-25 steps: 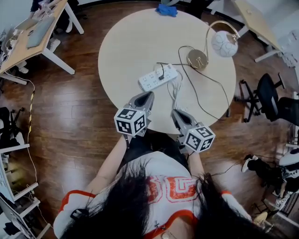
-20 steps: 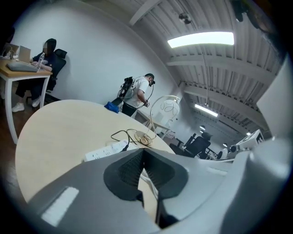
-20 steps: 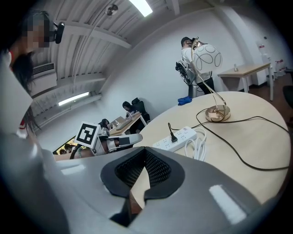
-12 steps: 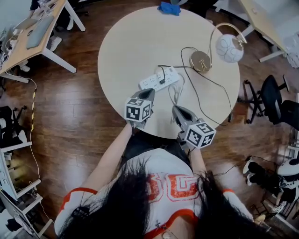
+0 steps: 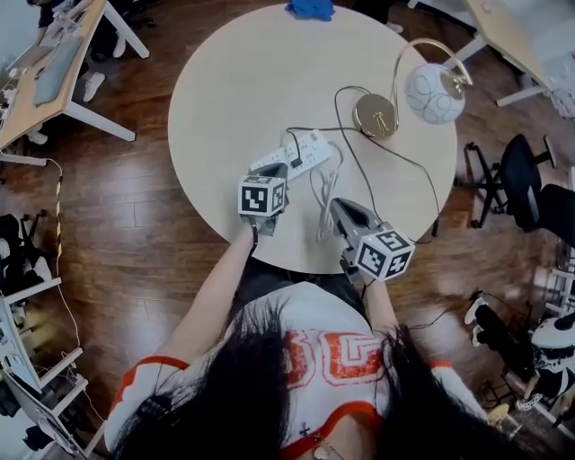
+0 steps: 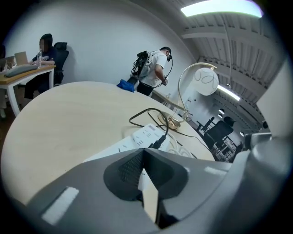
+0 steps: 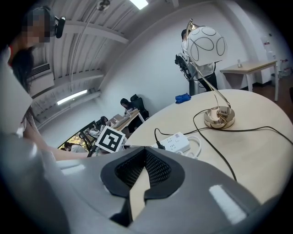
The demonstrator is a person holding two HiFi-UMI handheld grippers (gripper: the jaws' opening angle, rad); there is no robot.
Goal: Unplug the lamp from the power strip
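A white power strip (image 5: 301, 153) lies on the round table (image 5: 225, 81), with the lamp's black plug (image 5: 296, 161) in its near half. The black cord runs to the lamp's gold base (image 5: 375, 115) under a white globe shade (image 5: 434, 92). My left gripper (image 5: 278, 168) is shut and empty, its tips at the strip's near end, just short of the plug (image 6: 158, 142). My right gripper (image 5: 336, 206) is shut and empty near the table's front edge, right of the strip's coiled white cable (image 5: 323, 184). In the right gripper view the strip (image 7: 177, 142) lies ahead.
A blue cloth (image 5: 311, 9) lies at the table's far edge. An office chair (image 5: 530, 193) stands to the right, and desks stand at the upper left (image 5: 54, 63) and upper right. A person (image 6: 155, 68) stands beyond the table.
My left gripper has moved forward and down over the table to the strip's near end. My right gripper has shifted a little forward. Both stay shut.
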